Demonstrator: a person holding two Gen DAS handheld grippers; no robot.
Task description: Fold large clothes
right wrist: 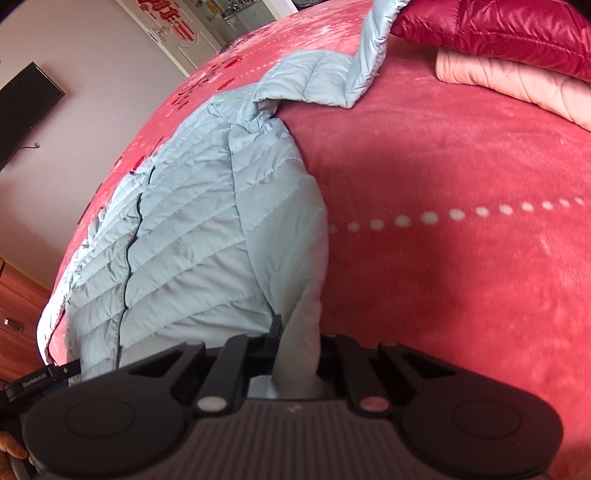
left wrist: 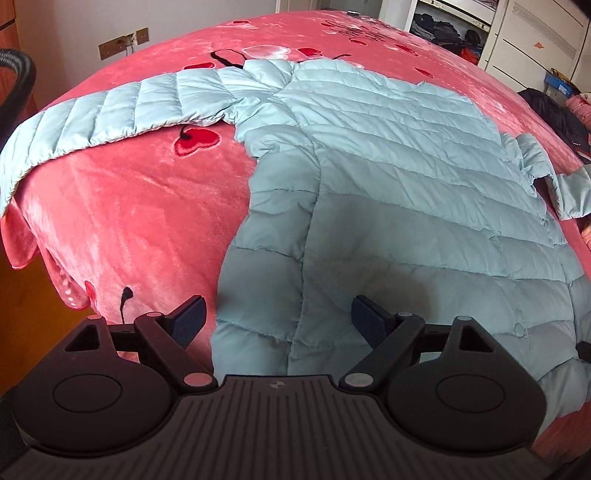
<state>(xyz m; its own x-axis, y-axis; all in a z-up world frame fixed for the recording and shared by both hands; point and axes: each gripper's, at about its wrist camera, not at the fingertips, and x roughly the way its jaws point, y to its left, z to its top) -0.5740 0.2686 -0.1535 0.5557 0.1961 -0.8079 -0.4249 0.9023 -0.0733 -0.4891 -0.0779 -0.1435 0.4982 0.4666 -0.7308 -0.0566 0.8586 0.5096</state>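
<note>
A light blue quilted puffer jacket (left wrist: 388, 177) lies spread on a pink bed blanket (left wrist: 129, 221), one sleeve (left wrist: 110, 110) stretched to the left over the bed's edge. My left gripper (left wrist: 277, 321) is open, its fingers straddling the jacket's near left hem edge without gripping it. In the right wrist view the jacket (right wrist: 192, 221) lies to the left, its other sleeve (right wrist: 332, 74) bent at the top. My right gripper (right wrist: 295, 354) is shut on the jacket's near hem corner; the fabric bunches between the fingers.
A dark red puffer jacket (right wrist: 498, 29) and a pale pink quilted garment (right wrist: 517, 88) lie folded at the bed's far right. A black garment (left wrist: 550, 110) lies at the bed's right side. A wardrobe (left wrist: 535, 37) and a black chair (left wrist: 14, 85) stand beyond the bed.
</note>
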